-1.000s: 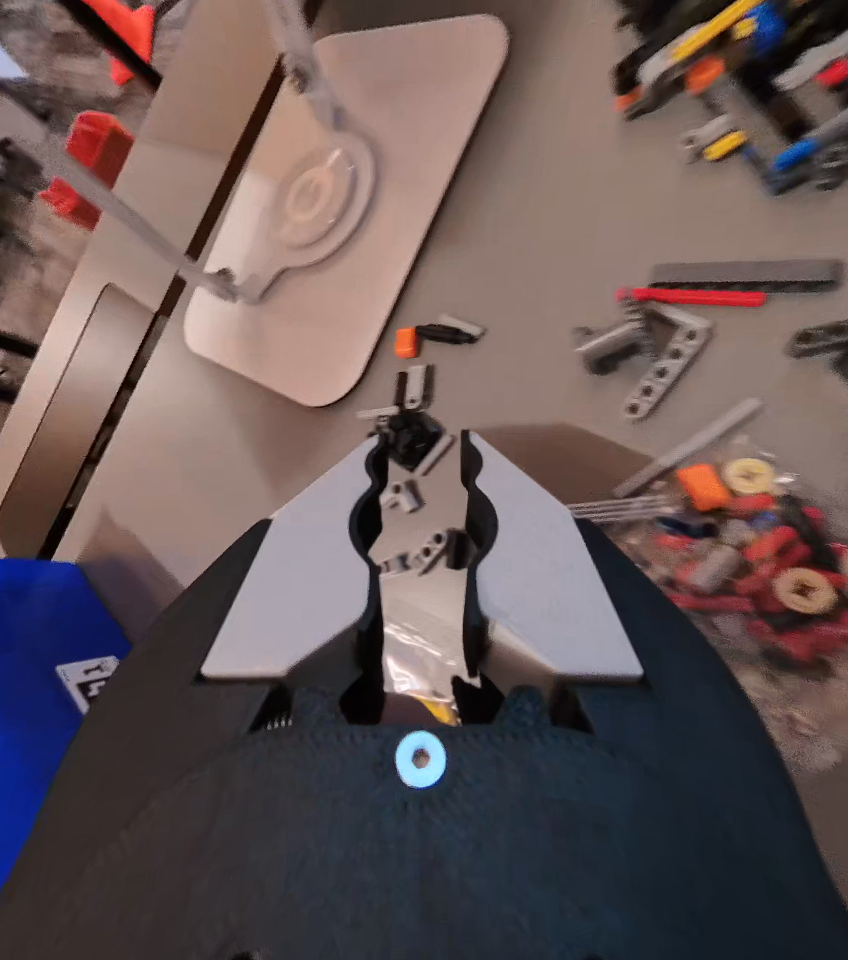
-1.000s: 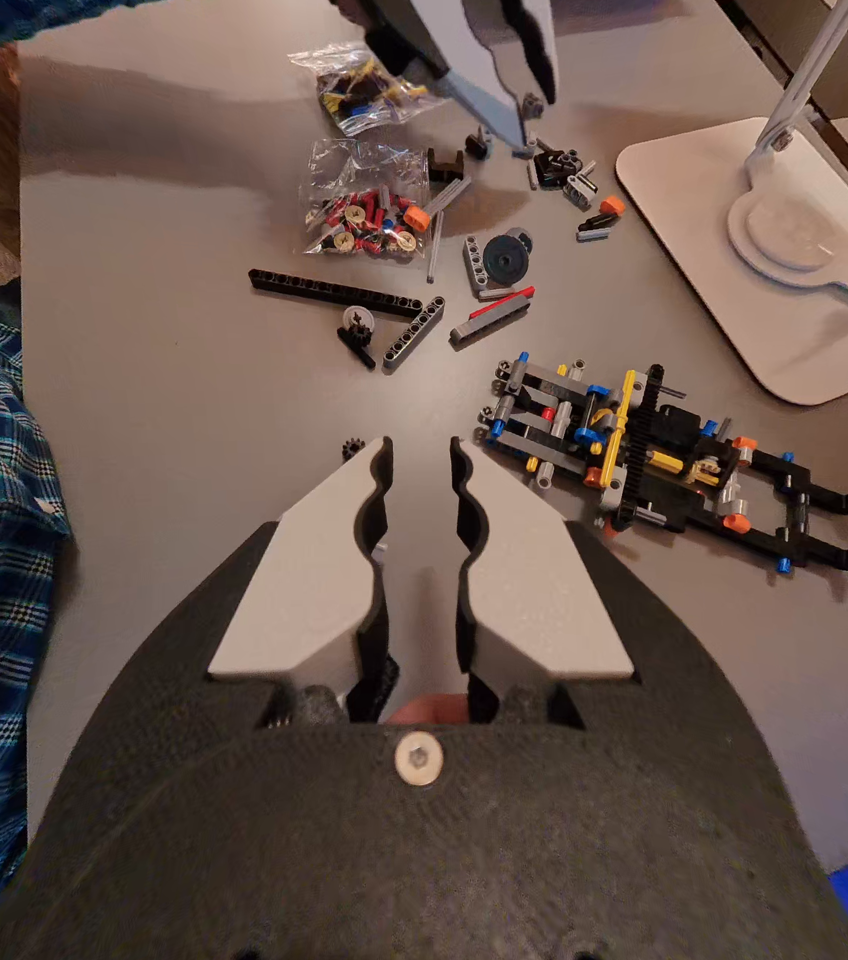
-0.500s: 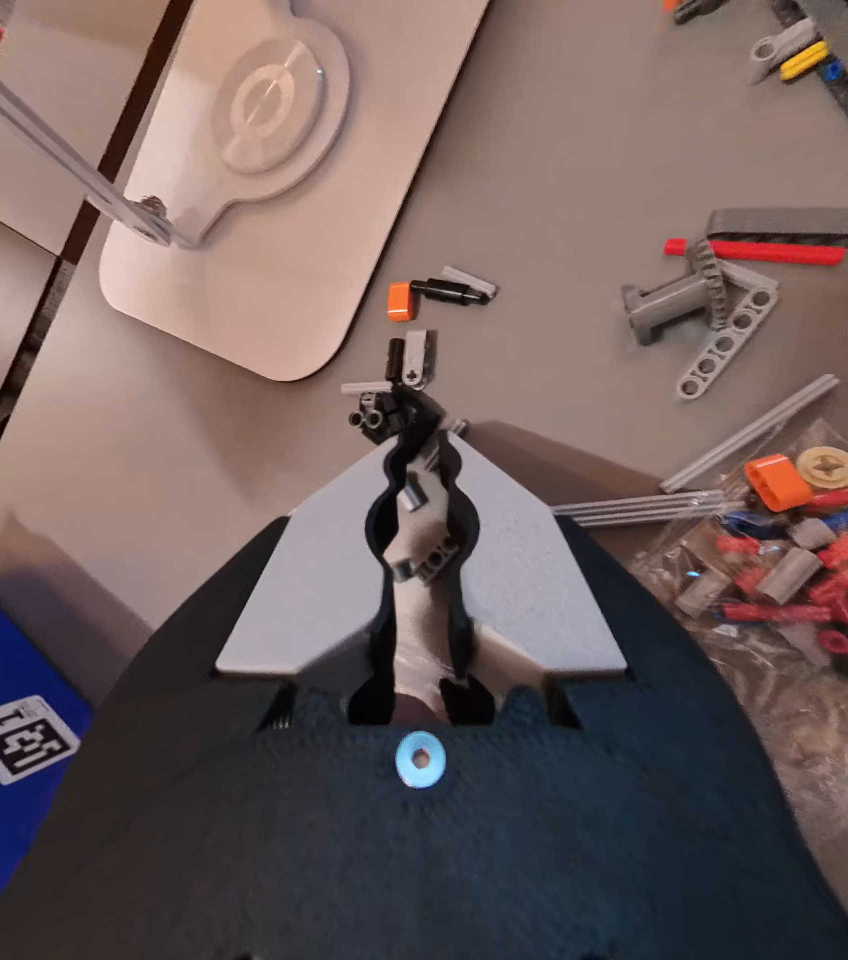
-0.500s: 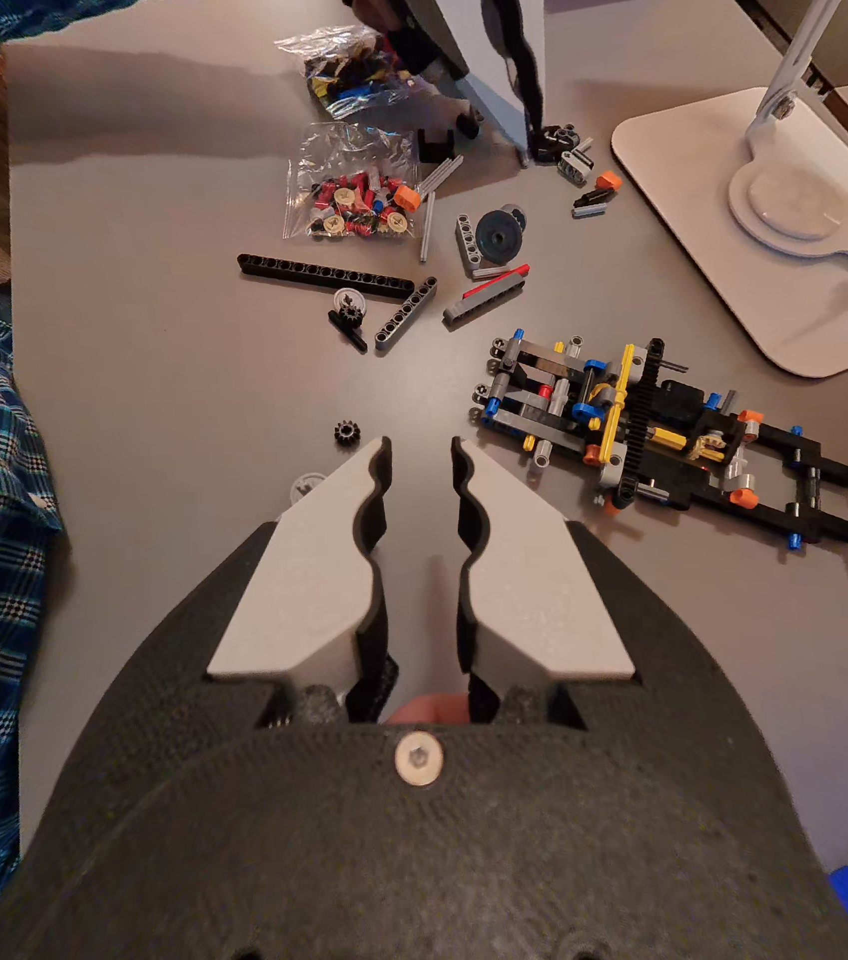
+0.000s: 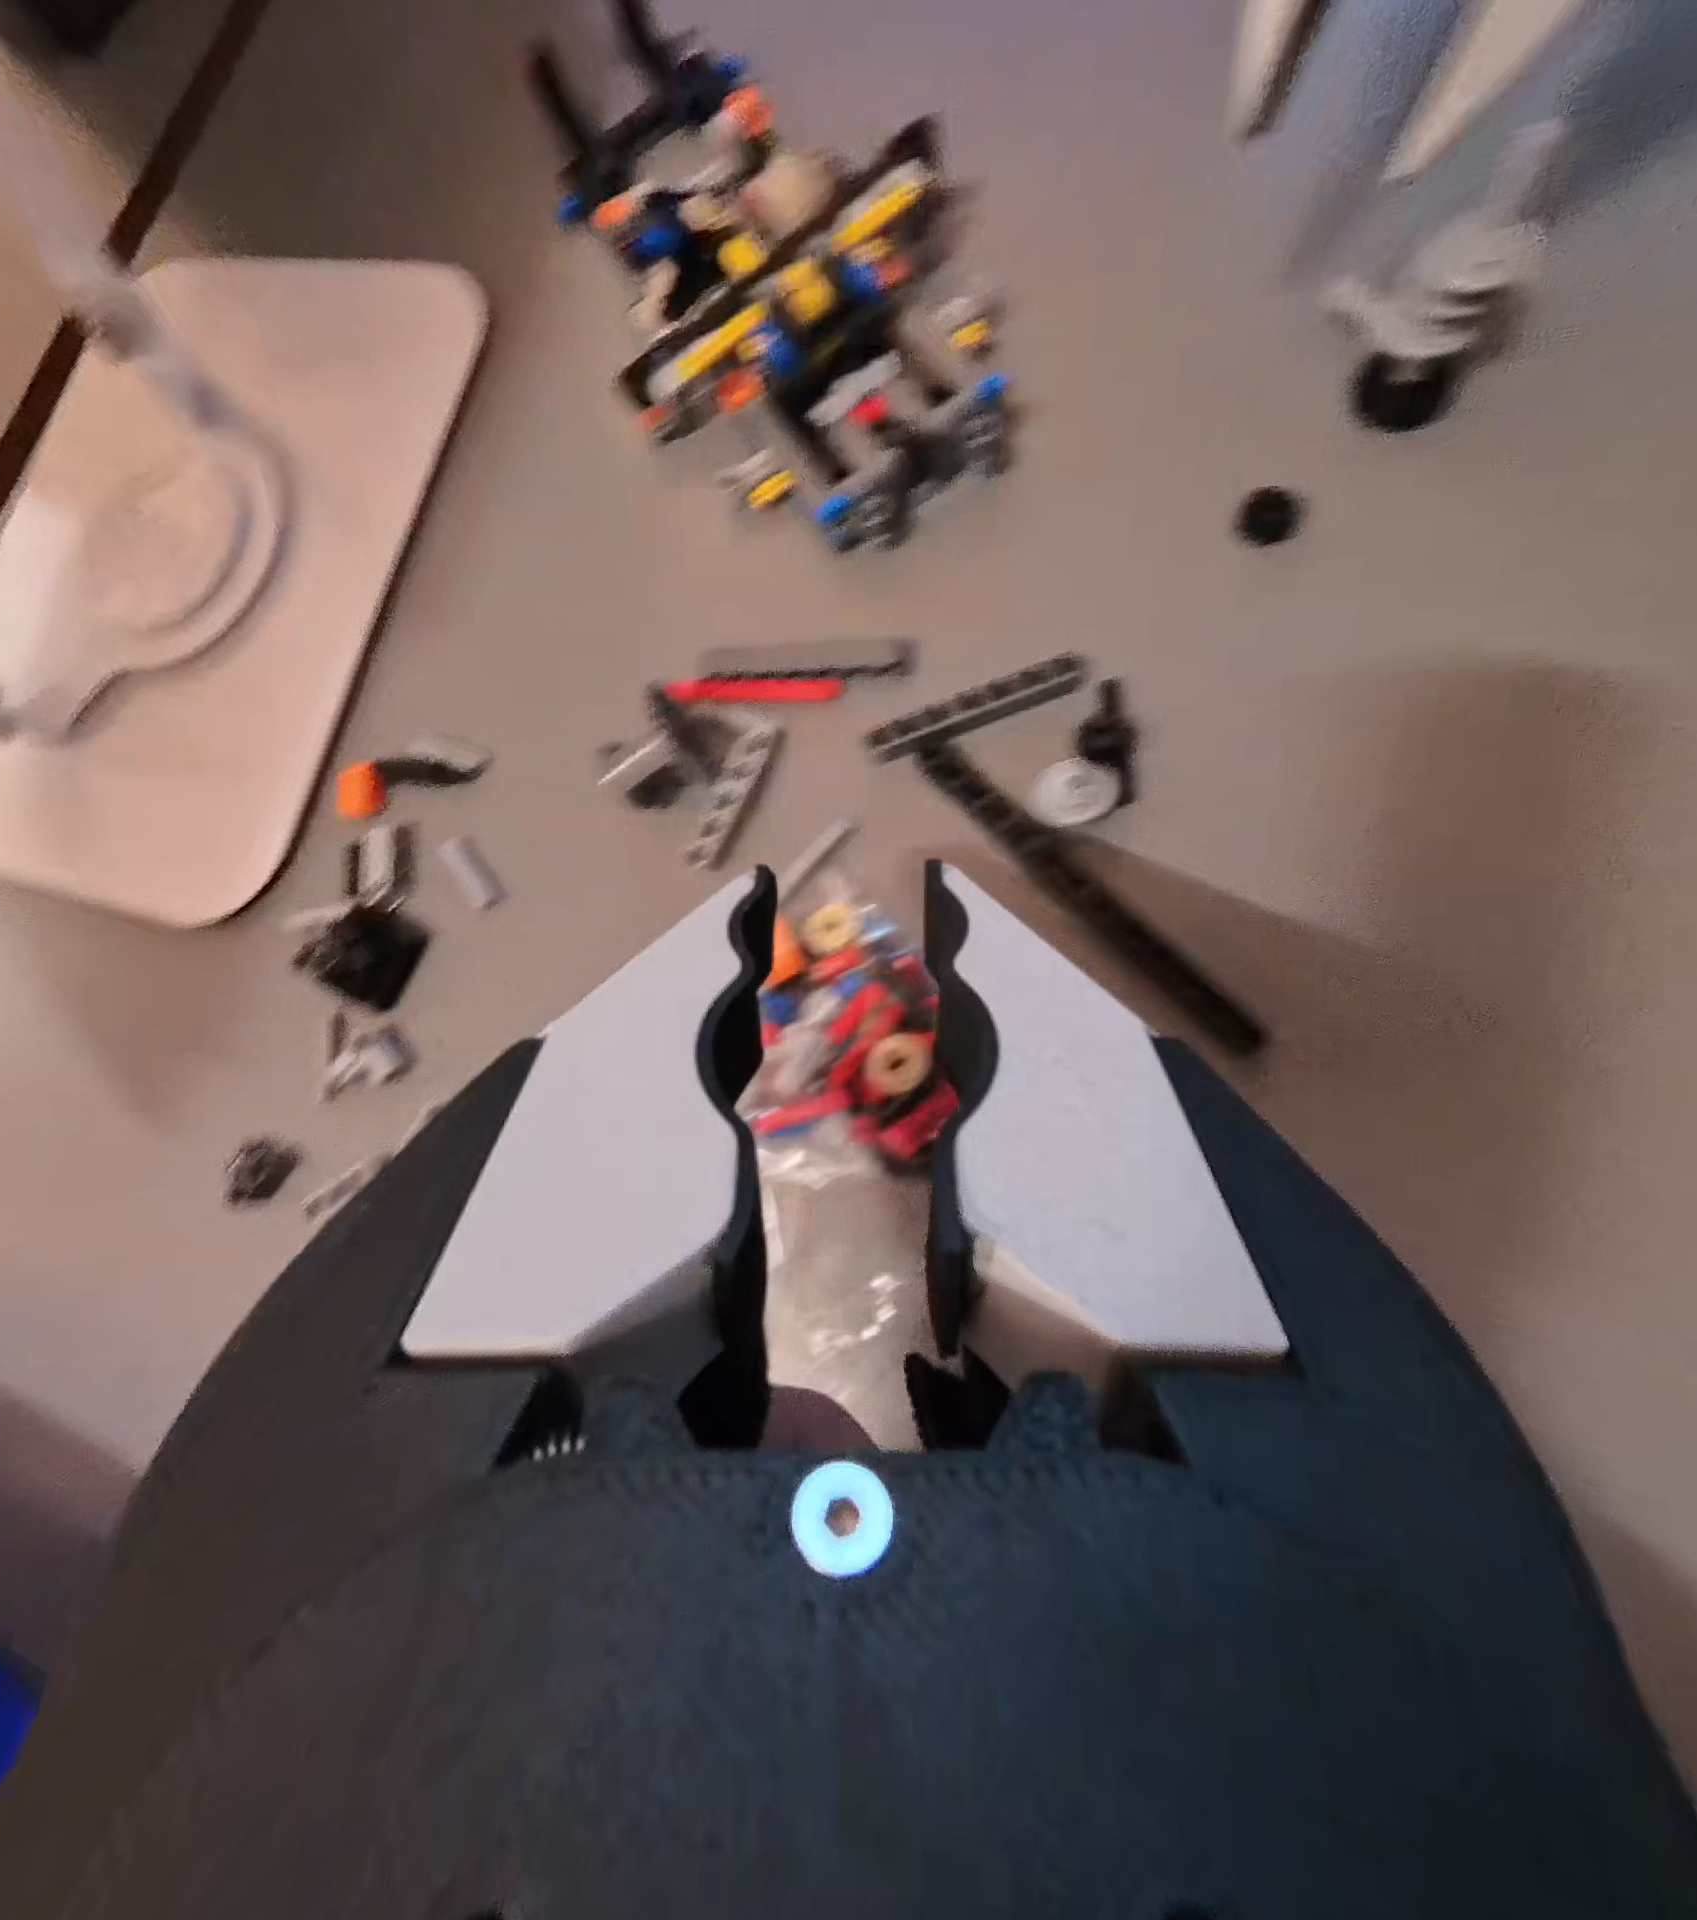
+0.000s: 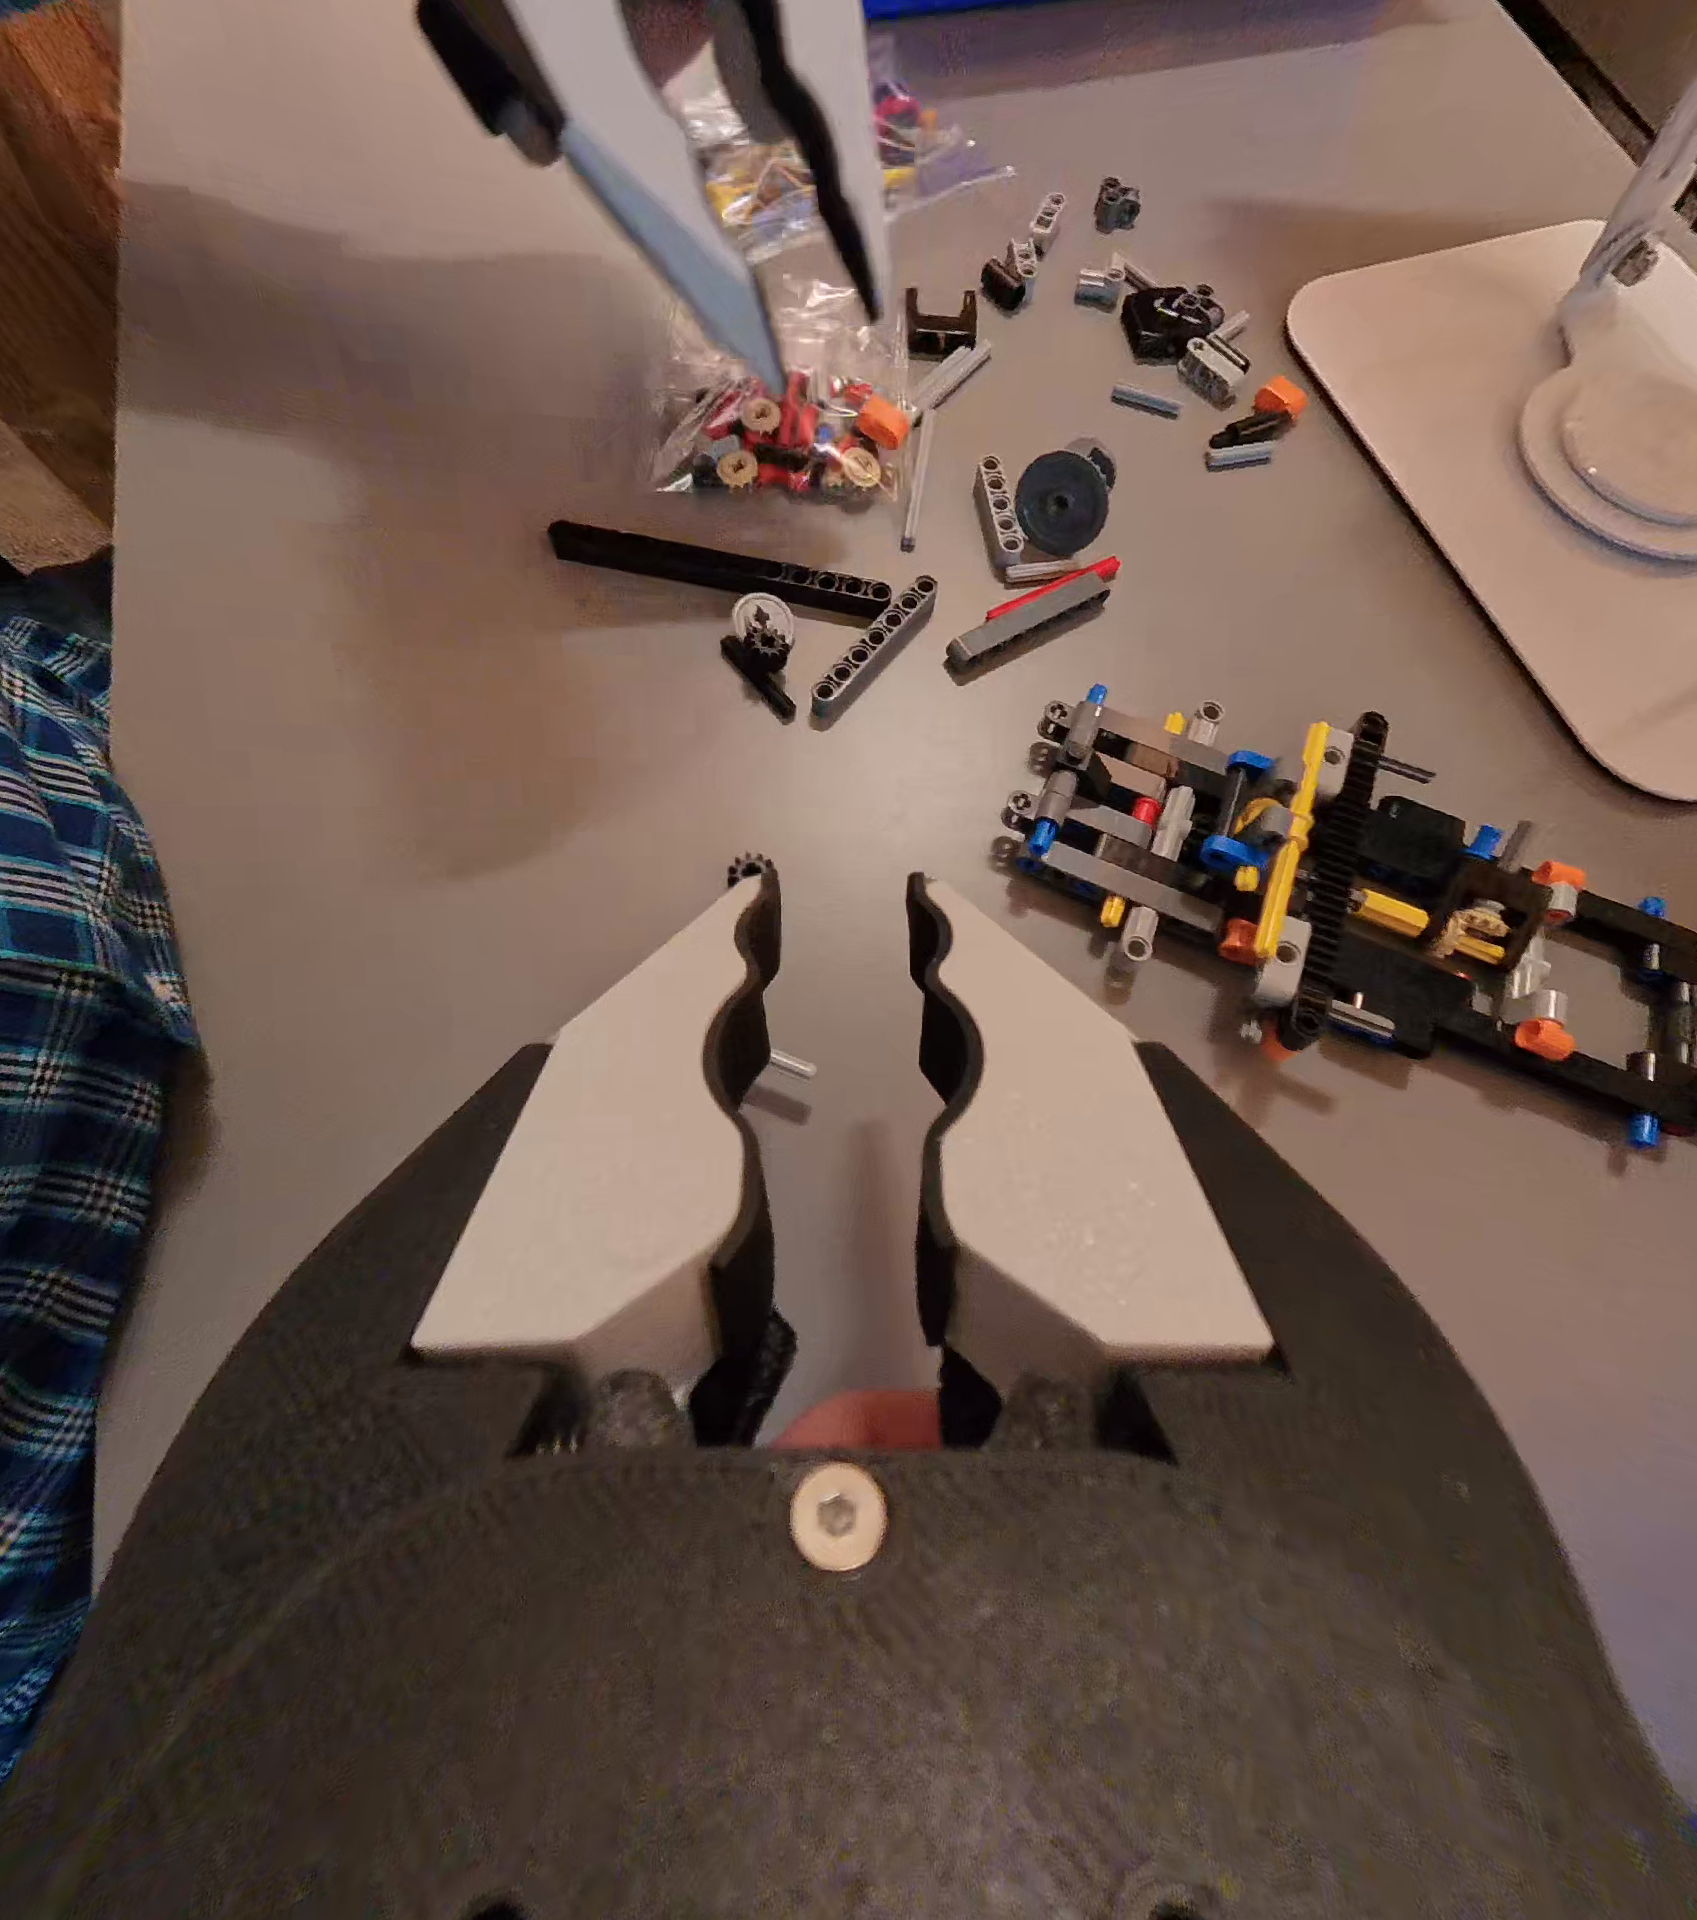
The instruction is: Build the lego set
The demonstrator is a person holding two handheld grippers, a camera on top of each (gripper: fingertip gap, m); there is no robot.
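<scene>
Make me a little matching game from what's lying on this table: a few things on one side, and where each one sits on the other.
Things:
1. half-built model
2. clear bag of small parts
3. tiny black gear
4. white stand base

Places:
A. far right edge of the table
B. at the tip of the right claw
C. under the left claw
D. right of the right claw

Pairs: 1-D, 2-C, 3-B, 4-A

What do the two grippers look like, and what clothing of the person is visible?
Both the left gripper and the right gripper have a black, rough-textured body, two light grey wedge-shaped fingers with wavy black inner edges, and one screw at the middle. No cables show. The person wears a blue plaid sleeve.
</scene>
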